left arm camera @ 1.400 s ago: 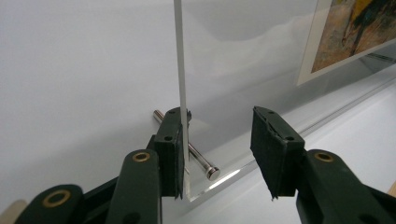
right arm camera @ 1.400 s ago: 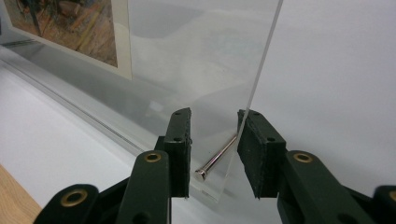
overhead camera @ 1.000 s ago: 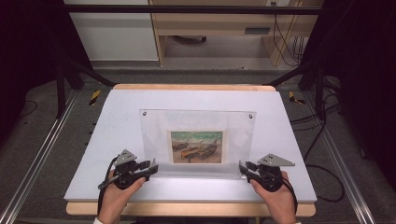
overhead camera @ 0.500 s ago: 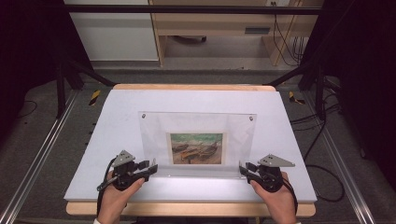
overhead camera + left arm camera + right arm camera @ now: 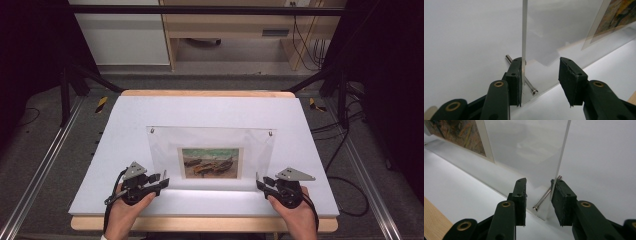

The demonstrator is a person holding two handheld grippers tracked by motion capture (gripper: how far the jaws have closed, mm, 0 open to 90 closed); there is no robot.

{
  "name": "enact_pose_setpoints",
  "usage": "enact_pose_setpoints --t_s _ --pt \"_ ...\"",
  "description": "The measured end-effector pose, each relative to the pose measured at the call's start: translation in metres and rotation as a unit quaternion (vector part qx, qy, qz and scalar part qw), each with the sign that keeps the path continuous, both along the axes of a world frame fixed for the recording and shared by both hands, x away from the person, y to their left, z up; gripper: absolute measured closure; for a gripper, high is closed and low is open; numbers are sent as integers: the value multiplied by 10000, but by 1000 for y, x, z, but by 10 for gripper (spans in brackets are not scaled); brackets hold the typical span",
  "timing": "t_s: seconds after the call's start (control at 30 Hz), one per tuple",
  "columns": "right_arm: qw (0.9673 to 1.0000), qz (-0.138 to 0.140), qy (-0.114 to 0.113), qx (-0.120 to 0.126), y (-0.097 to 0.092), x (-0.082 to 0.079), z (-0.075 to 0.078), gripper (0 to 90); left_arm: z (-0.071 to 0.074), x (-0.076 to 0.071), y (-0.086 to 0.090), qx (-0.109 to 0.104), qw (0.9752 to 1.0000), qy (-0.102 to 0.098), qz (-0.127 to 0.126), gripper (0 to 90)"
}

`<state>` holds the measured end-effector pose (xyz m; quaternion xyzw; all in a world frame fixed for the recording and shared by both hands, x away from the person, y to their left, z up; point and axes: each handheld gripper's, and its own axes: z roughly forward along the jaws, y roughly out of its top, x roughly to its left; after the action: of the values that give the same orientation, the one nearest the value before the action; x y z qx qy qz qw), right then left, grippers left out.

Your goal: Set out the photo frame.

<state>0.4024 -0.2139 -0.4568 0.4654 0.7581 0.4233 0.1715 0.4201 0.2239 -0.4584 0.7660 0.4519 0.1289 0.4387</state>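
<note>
At frame centre, a print point(image 5: 210, 162) is held inside an acrylic frame point(image 5: 210, 137); its bottom corners sit between the half-open jaws of the left hand-held gripper point(image 5: 165, 181) and right hand-held gripper point(image 5: 259, 183), ungripped.

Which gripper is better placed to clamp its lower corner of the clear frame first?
Left, narrowly. The left gripper has one pad touching the acrylic photo frame edge; the right gripper straddles its corner, contact unclear.

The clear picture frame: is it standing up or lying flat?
Standing up. The clear picture frame rises on edge from the white table, its pane vertical in both gripper views.
</note>
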Motion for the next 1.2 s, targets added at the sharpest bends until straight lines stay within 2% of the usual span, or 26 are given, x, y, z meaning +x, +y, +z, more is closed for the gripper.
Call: enact_pose_setpoints --t_s 0.67,0.93,1.0,1.2 --pt "10000 -22 43 27 -1 -1 0 652 0 -5 -1 35 10000 -6 -11 554" --pt "10000 -20 -30 -33 -1 -1 -1 650 -1 -5 -1 26 10000 0 -9 553" --pt "10000 -31 32 -8 0 -2 -1 649 -1 -5 -2 42 10000 9 -15 550" --pt "10000 -1 -41 -57 0 -3 -2 647 -1 -6 -2 67 10000 -2 -20 546"
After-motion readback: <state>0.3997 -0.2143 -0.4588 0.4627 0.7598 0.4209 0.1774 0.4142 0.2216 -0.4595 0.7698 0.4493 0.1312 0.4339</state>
